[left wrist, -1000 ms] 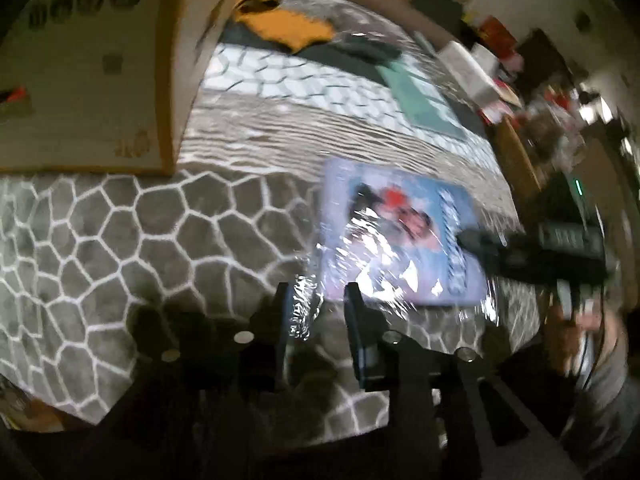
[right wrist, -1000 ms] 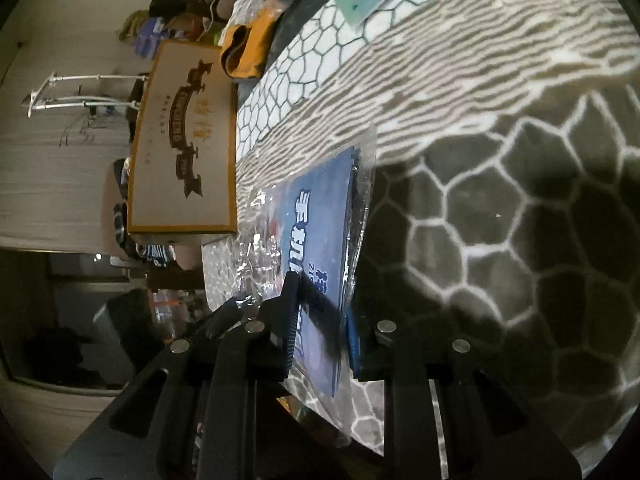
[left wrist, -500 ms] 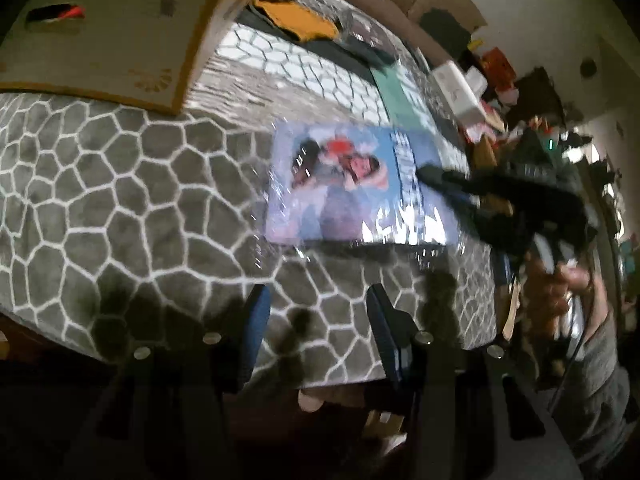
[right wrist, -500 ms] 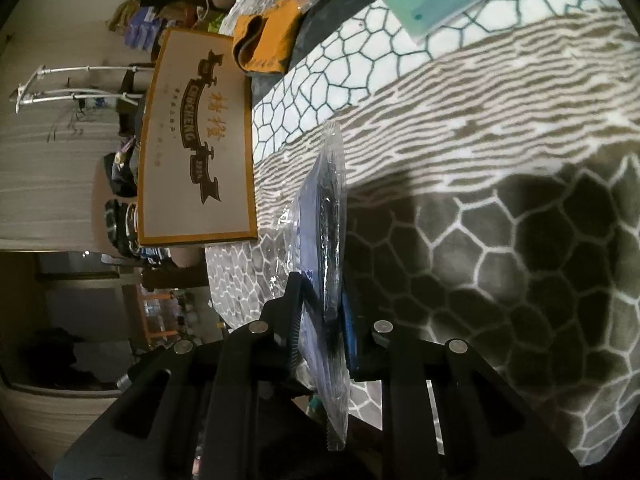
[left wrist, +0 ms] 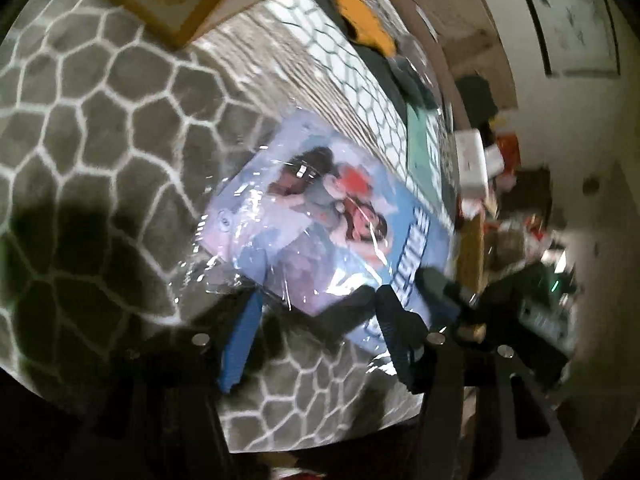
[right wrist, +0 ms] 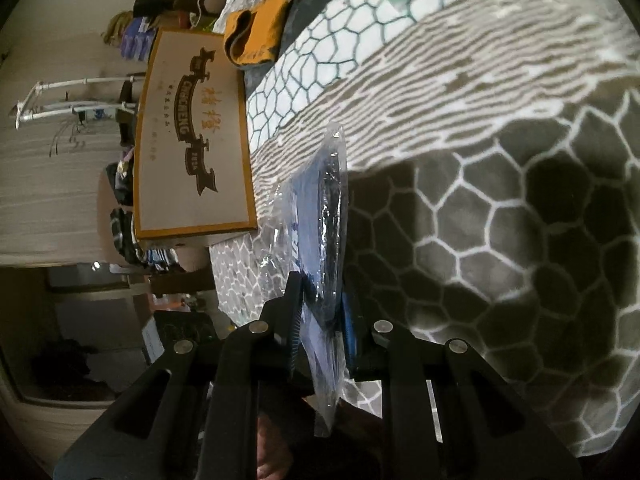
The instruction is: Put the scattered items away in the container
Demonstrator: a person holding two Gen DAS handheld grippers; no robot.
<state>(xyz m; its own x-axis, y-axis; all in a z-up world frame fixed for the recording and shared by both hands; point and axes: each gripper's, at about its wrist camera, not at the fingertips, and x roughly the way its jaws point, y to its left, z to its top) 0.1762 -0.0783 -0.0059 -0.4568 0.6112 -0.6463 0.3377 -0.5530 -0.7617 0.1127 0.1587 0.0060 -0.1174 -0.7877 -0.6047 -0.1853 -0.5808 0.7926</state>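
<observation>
Left wrist view: left claw [left wrist: 316, 328], earlier narrow on the wrapper edge, is opening, nothing clamped. Right claw [right wrist: 320, 320] grips the plastic-wrapped booklet [right wrist: 326, 216] edge-up above the patterned blanket [right wrist: 520, 240]; cardboard box [right wrist: 192, 140] far left.

Cluttered home: patterned blanket [right wrist: 520, 240], clothes-rack [right wrist: 60, 96]

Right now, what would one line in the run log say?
right tongs: shut on plastic-wrapped packet | left tongs: opening, nothing gripped | cardboard box: packet not inside yet
</observation>
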